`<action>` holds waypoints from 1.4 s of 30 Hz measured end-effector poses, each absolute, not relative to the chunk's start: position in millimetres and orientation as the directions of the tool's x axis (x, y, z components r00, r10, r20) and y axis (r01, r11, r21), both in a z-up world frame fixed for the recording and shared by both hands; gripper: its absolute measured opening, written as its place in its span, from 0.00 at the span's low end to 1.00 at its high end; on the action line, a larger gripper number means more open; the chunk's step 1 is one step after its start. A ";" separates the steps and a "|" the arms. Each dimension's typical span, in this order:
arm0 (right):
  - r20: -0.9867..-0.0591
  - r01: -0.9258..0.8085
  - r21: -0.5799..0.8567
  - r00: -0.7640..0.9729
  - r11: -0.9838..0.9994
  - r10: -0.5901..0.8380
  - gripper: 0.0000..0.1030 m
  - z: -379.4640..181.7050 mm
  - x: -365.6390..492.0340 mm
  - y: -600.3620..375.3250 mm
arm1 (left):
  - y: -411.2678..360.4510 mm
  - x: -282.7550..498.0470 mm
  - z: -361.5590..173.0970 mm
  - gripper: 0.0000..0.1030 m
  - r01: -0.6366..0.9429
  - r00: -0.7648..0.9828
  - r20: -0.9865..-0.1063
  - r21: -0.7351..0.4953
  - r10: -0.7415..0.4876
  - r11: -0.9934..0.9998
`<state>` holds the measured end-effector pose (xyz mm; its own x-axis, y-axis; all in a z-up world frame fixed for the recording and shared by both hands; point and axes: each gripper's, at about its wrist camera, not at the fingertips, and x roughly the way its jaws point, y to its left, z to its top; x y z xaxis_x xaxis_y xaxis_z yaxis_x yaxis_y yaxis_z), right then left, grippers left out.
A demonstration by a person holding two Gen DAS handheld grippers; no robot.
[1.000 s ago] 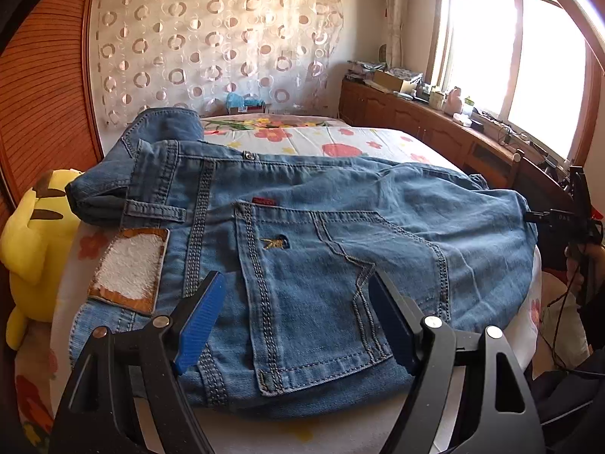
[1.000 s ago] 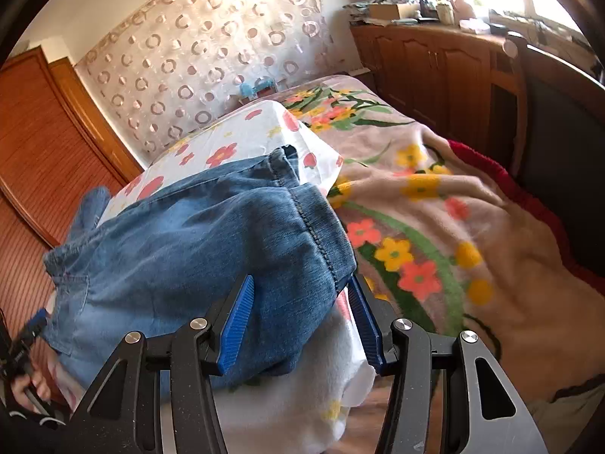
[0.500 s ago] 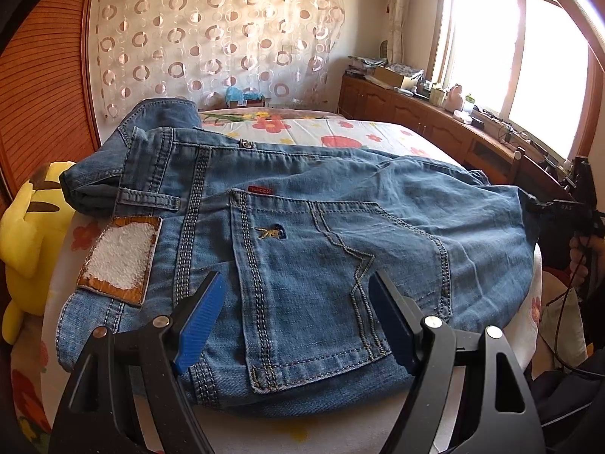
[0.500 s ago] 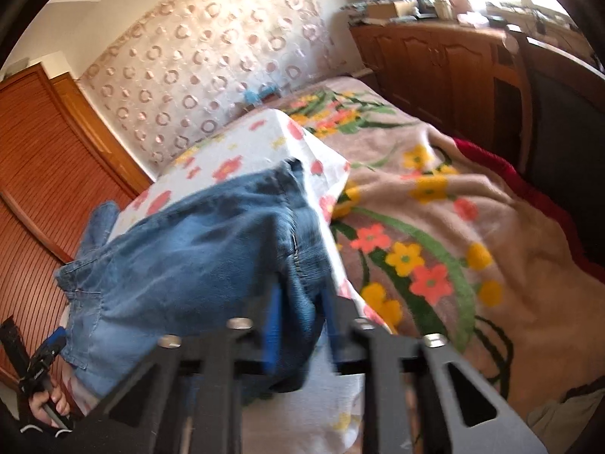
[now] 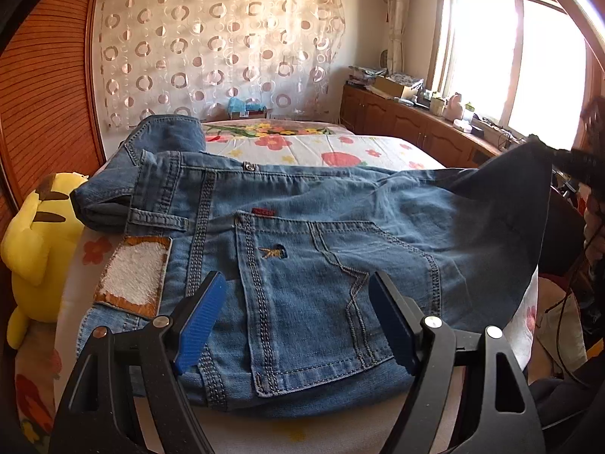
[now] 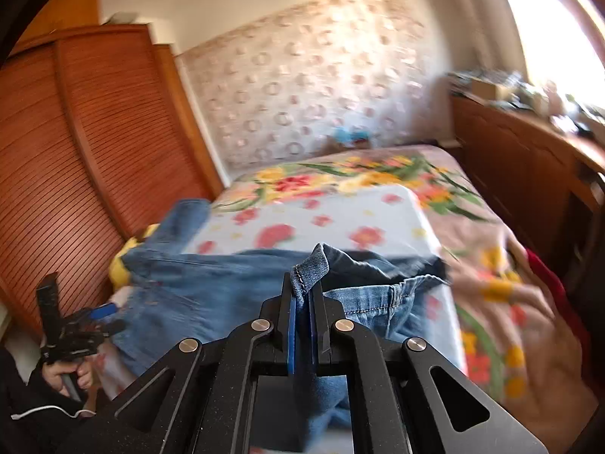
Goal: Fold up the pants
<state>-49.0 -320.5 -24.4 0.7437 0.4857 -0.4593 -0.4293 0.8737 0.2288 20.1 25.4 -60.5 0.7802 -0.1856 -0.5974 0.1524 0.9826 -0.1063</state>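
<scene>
Two grippers work the pants point(image 5: 302, 249), which lie spread across the bed point(image 5: 310, 151). At the waist end the left gripper point(image 5: 298, 321) hovers over the back pocket, its jaws apart and nothing between them; the right gripper point(image 6: 302, 314) is clamped on the raised leg hem — the first fold looks underway. Next, that hem wants carrying toward the waistband. A yellow plush toy point(image 5: 38, 242) sits beside the waist — clear of the fold.
</scene>
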 end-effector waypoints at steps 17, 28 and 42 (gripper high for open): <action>-0.457 -0.674 0.176 0.589 0.717 0.666 0.05 0.5 -21.3 -201.7 | 36.4 12.7 -37.9 0.76 0.141 0.808 -0.566 -0.082 -0.163 0.987; -0.537 -0.736 0.204 0.467 0.646 0.702 0.05 -13.1 16.9 -167.1 | 47.2 15.1 -44.8 0.76 0.110 0.797 -0.586 -0.099 -0.147 0.989; -0.565 -0.634 0.136 0.582 0.762 0.585 0.38 -5.1 40.3 -211.3 | 29.9 29.5 -42.6 0.76 0.168 0.787 -0.585 -0.104 -0.197 0.980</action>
<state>40.3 -211.3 -5.1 0.5816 0.5849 -0.5654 -0.6336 0.7616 0.1361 29.5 29.9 -42.6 0.7867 -0.1970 -0.5850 0.1680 0.9803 -0.1042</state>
